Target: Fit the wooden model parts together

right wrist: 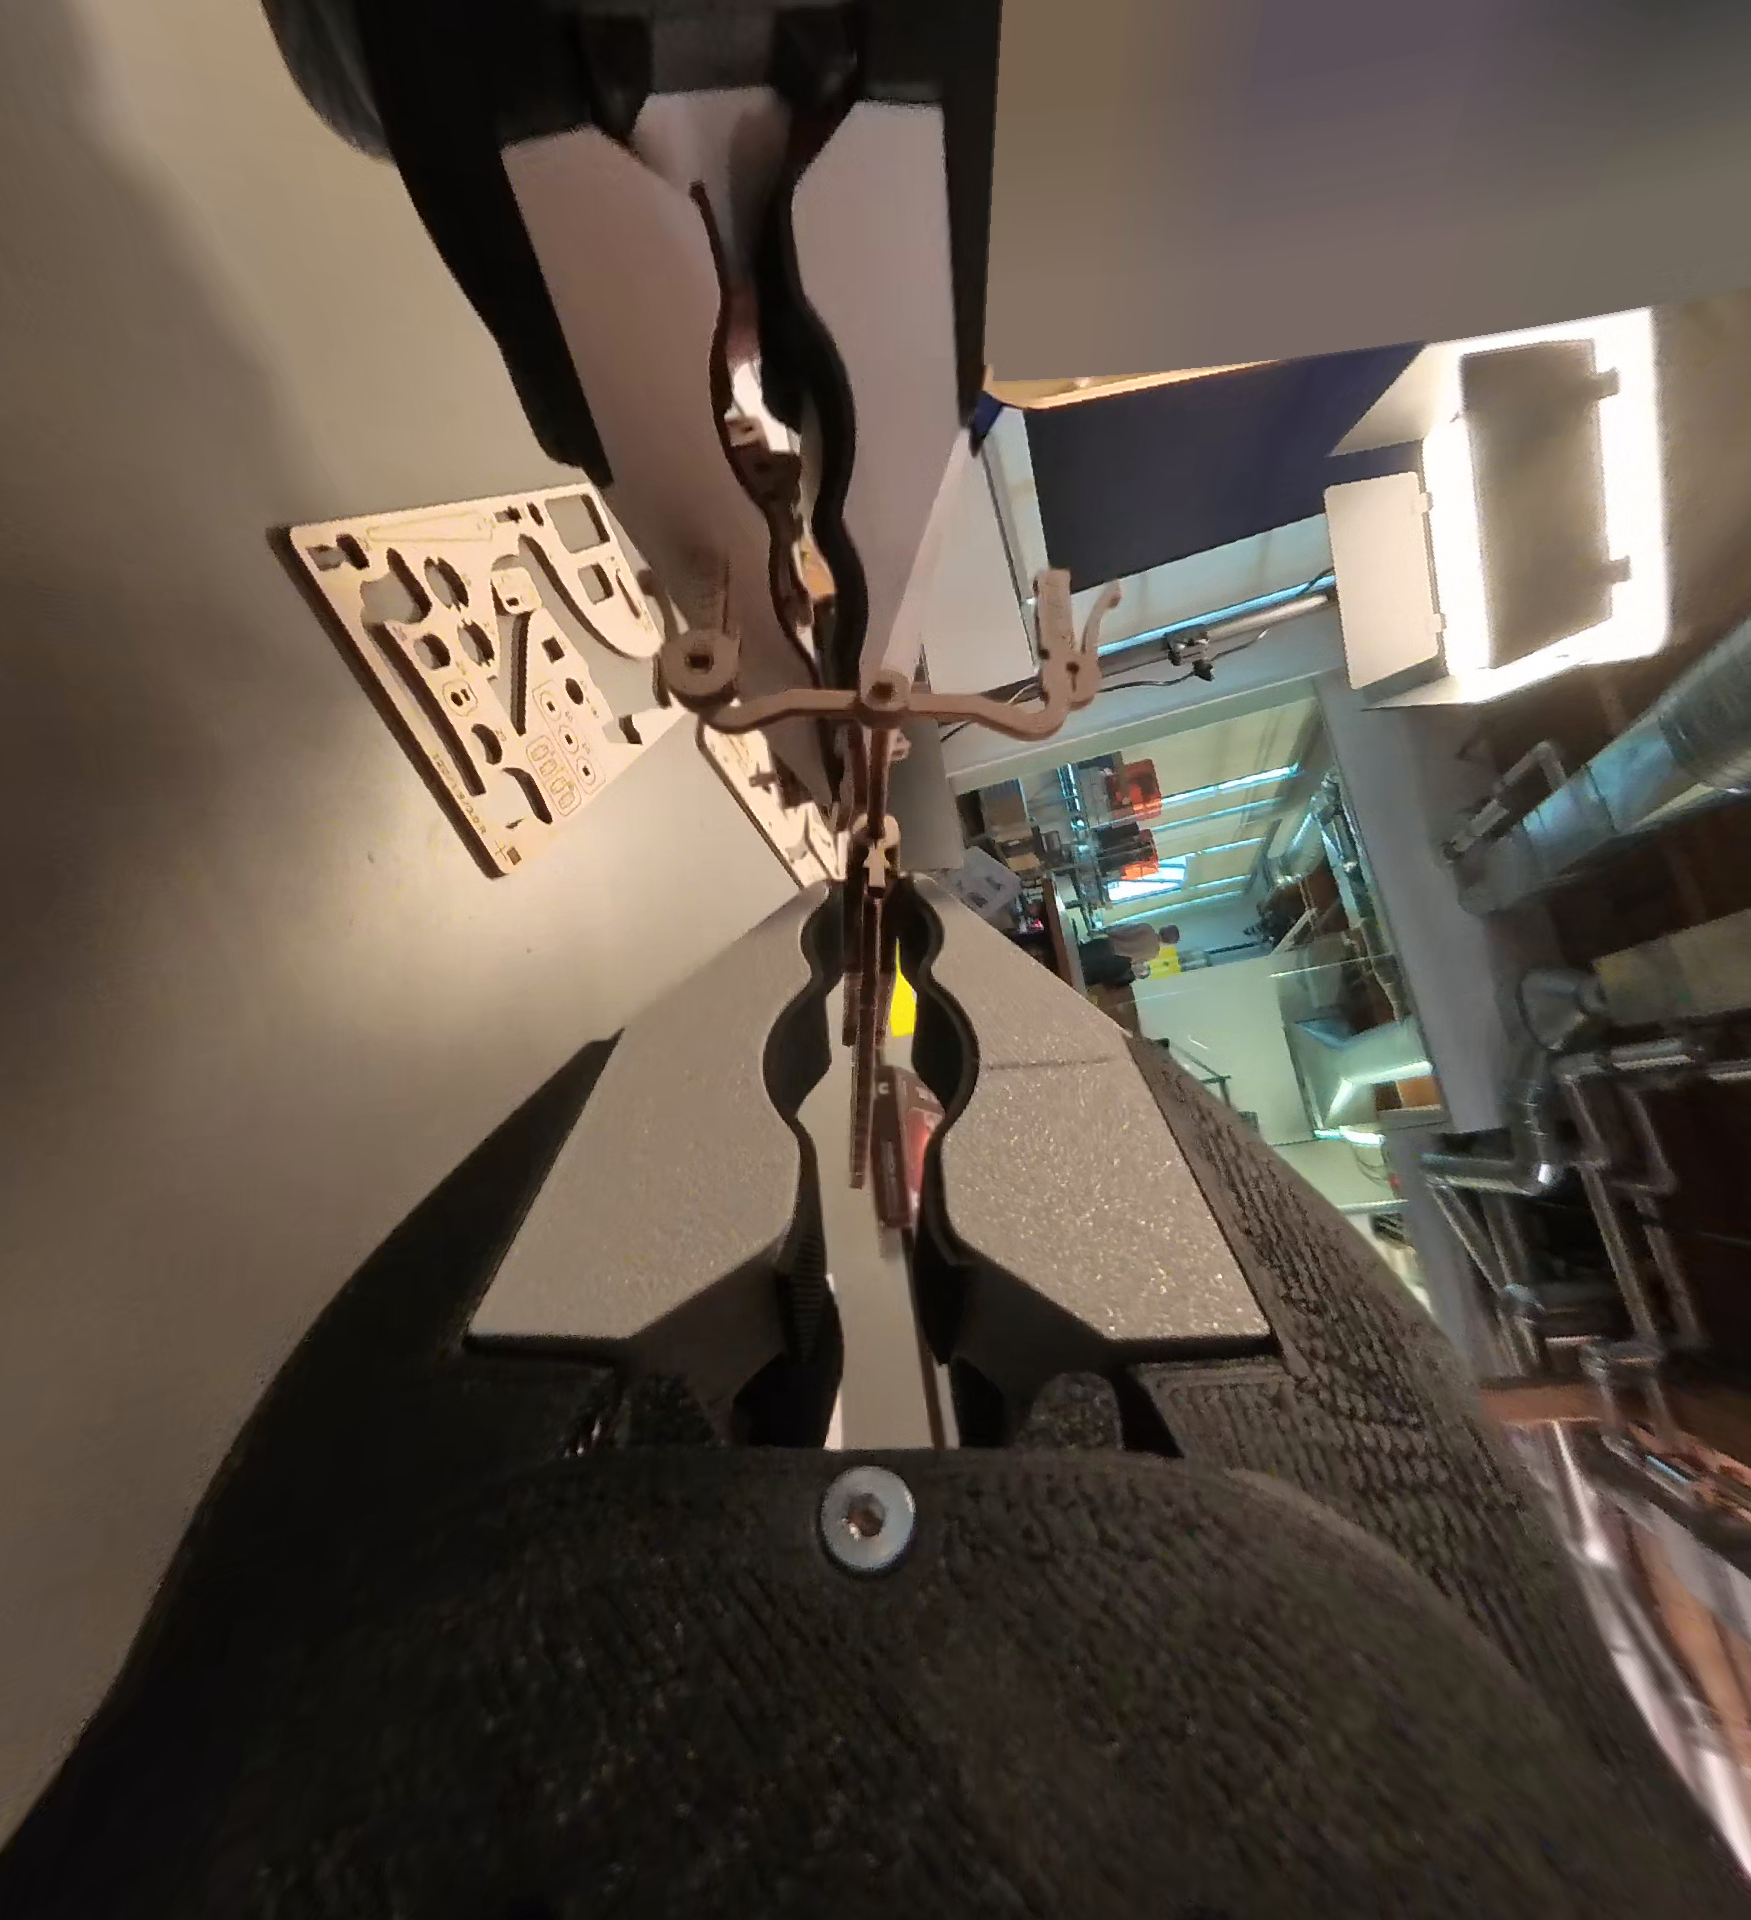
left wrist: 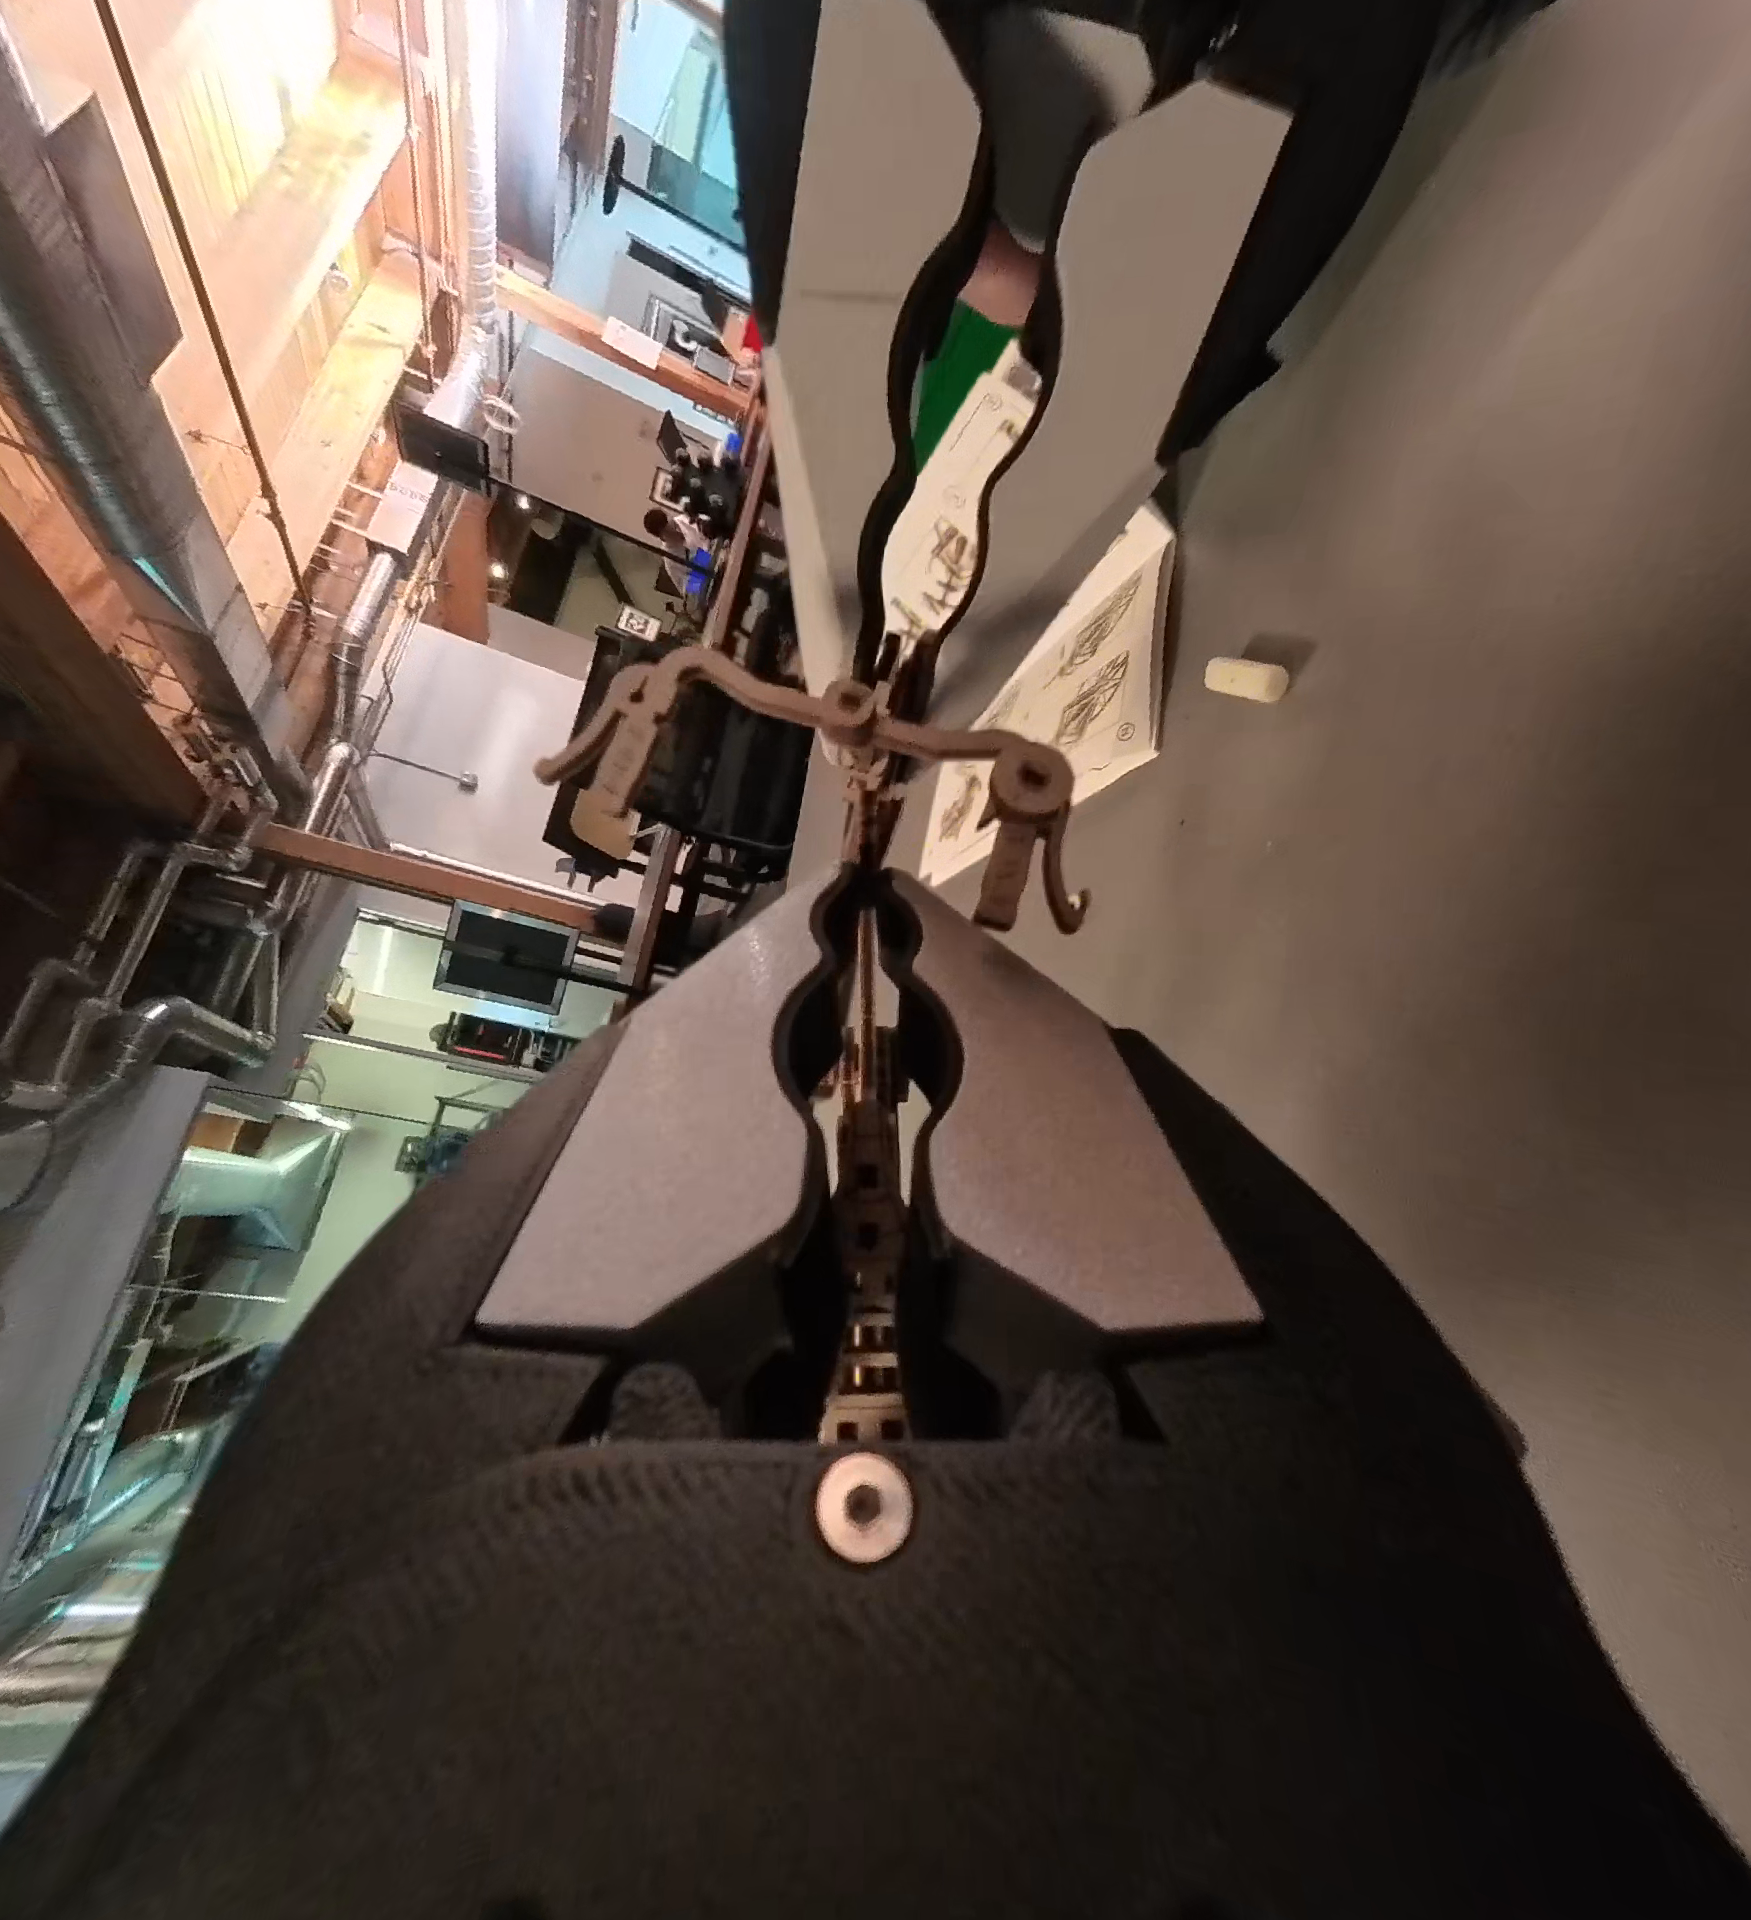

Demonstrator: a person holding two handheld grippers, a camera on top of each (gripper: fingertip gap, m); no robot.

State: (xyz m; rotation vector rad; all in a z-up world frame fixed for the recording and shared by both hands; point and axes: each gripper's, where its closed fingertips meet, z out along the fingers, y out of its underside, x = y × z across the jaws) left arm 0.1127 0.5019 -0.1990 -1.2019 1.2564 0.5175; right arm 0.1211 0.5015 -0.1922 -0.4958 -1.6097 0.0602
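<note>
Clamping the wooden model (left wrist: 855, 727) from both ends, your left tool (left wrist: 863, 883) and right tool (right wrist: 869, 894) hold it in the air above the counter (left wrist: 1473, 935), handlebar piece (right wrist: 881, 712) between them.

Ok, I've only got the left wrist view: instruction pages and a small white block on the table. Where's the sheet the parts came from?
Observer: The wooden parts sheet lies flat on the table, left of the model in the right wrist view, with many cut-outs empty.
Operator: Just the one sheet?
Observer: No, a second sheet shows next to it, mostly hidden behind a finger of the left gripper.
Operator: And how does the right gripper's hold look from its own camera?
Observer: The right gripper is shut on the flat plates of the wooden model, just short of the crossbar.
</note>
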